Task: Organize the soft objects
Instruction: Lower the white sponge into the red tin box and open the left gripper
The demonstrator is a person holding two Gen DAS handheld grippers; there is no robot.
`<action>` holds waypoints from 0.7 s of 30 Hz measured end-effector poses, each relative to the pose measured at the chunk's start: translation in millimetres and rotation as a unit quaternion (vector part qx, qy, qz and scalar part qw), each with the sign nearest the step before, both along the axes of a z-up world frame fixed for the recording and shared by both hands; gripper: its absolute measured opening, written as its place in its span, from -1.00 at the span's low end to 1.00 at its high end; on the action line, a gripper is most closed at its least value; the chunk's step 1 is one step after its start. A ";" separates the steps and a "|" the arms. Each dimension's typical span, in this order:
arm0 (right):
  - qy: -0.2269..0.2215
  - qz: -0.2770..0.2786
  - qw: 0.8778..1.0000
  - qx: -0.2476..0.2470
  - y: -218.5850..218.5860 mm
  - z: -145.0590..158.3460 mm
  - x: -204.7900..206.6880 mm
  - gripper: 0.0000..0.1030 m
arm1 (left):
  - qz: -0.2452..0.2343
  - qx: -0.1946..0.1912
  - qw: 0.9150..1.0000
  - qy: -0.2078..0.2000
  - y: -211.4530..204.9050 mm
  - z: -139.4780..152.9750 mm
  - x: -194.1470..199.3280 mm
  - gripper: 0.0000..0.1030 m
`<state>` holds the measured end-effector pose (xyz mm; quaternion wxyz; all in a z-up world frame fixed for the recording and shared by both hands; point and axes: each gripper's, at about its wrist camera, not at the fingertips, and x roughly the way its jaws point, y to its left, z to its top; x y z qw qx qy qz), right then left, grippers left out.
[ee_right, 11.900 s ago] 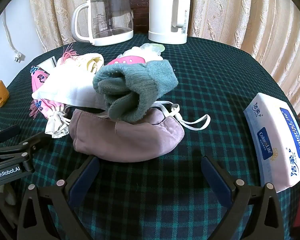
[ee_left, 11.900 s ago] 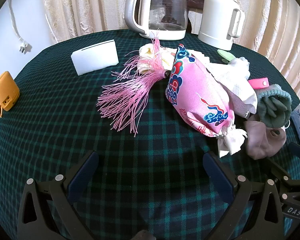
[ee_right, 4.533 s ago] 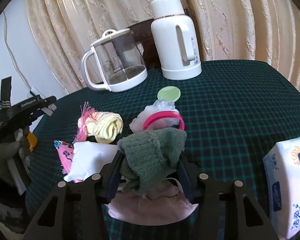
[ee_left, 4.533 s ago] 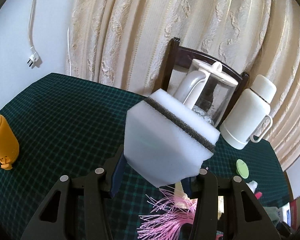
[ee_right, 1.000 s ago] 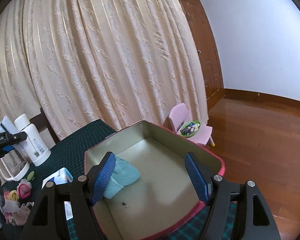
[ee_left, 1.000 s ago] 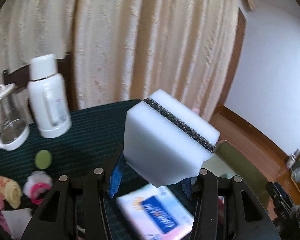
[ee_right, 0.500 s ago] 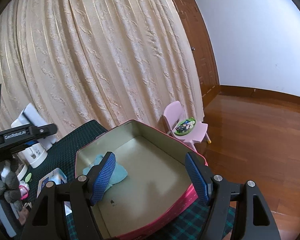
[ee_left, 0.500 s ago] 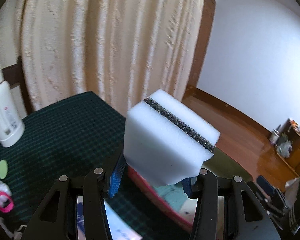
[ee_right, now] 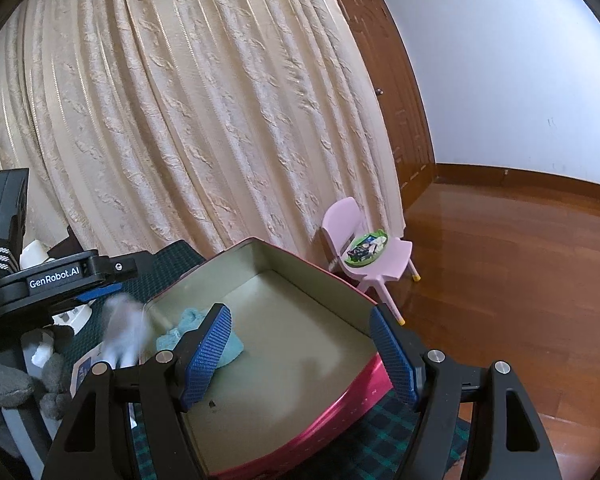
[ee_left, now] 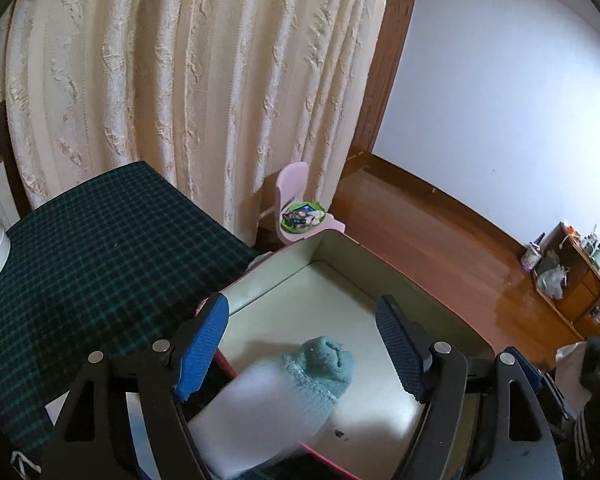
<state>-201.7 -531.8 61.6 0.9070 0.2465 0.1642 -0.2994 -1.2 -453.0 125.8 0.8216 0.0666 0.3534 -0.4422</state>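
a: where's the left gripper (ee_left: pixel 302 344)?

b: over the pink box (ee_left: pixel 384 264), which sits on the bench (ee_left: pixel 92 240) with the dark green plaid cloth. its jaws are opening, and the white sponge (ee_left: pixel 260 412) is below them, blurred, at the near-left rim of the box. the pads aren't pressing on it.

a: is the sponge inside the box?

b: i can't tell for sure. in the left wrist view it overlaps the near wall and part of the floor of the box. in the right wrist view it's a pale smear (ee_right: pixel 126 330) just at the left rim, under the left gripper's black body (ee_right: pixel 60 280).

a: anything else in the box?

b: 1 thing, a teal knitted sock (ee_left: pixel 326 364), lying on the pale floor of the box beside the sponge. from the right side it shows as a light blue heap (ee_right: pixel 188 332) near the left wall, partly behind a blue pad.

a: and the right gripper (ee_right: pixel 300 352)?

b: spread wide, nothing between its 2 blue pads. it hangs over the near side of the box (ee_right: pixel 332 280), pointing down into it.

a: what's around?

b: a cream curtain (ee_right: pixel 200 120) behind the bench, a small pink chair (ee_right: pixel 364 248) on the wooden floor (ee_right: pixel 500 260) with a green dish of bits on its seat, and a grey gloved hand (ee_right: pixel 8 392) at the far left of the right wrist view.
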 end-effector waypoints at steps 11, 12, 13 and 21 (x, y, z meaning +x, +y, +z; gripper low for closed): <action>-0.012 0.006 1.000 0.005 -4.1 -0.2 -4.4 0.46 | 0.025 0.003 1.000 -0.004 30.6 7.5 3.4 0.49; -0.013 0.007 1.000 0.006 -4.3 -0.4 -4.5 0.46 | 0.026 0.005 1.000 -0.004 35.1 6.8 2.4 0.49; -0.015 0.009 1.000 0.008 -4.6 -0.8 -4.3 0.46 | 0.026 0.009 1.000 -0.004 41.0 5.0 1.3 0.49; -0.015 0.022 1.000 0.007 1.9 -0.8 -1.7 0.46 | 0.036 0.055 0.998 -0.002 57.1 -21.4 7.7 0.49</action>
